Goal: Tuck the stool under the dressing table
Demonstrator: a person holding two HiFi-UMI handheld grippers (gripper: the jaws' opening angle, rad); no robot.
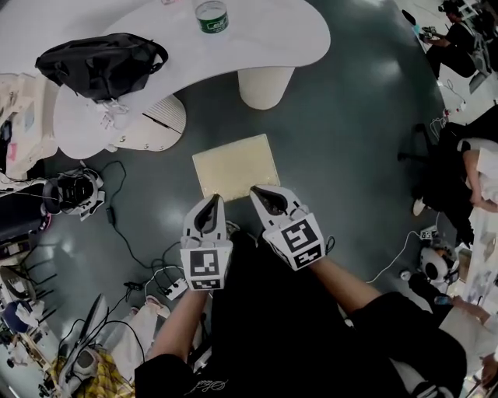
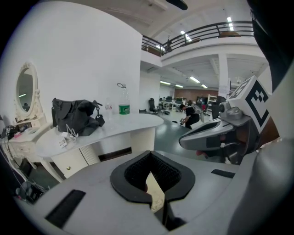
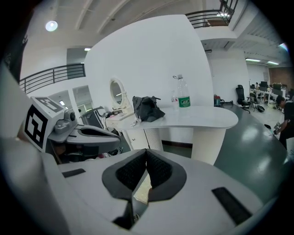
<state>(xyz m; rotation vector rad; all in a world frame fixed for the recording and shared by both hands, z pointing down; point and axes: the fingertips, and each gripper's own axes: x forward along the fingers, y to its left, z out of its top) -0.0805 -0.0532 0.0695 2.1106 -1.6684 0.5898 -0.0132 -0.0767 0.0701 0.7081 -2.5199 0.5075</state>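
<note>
**Q:** What is the largest thing in view?

**A:** A white dressing table point(image 1: 264, 31) with a curved top stands on the dark grey-green floor point(image 1: 350, 155), at the top of the head view.

**Q:** Where is the stool?

**A:** The stool point(image 1: 236, 165), with a square pale cream seat, stands on the open floor in front of the table. It is clear of the table top and not under it. Its near edge lies right at the tips of both grippers.

**Q:** What are the grippers doing?

**A:** The left gripper point(image 1: 212, 199) and the right gripper point(image 1: 259, 191) sit side by side, angled down at that near edge. Each has its jaws pressed together with nothing pinched between them. A strip of cream seat shows just beyond the closed pads in each gripper view. I cannot tell whether the tips actually touch the seat.

**Q:** Anything smaller?

**A:** On the table lie a crumpled black fabric bag point(image 1: 101, 66) and a clear plastic bottle with a green label point(image 1: 210, 15).
</note>
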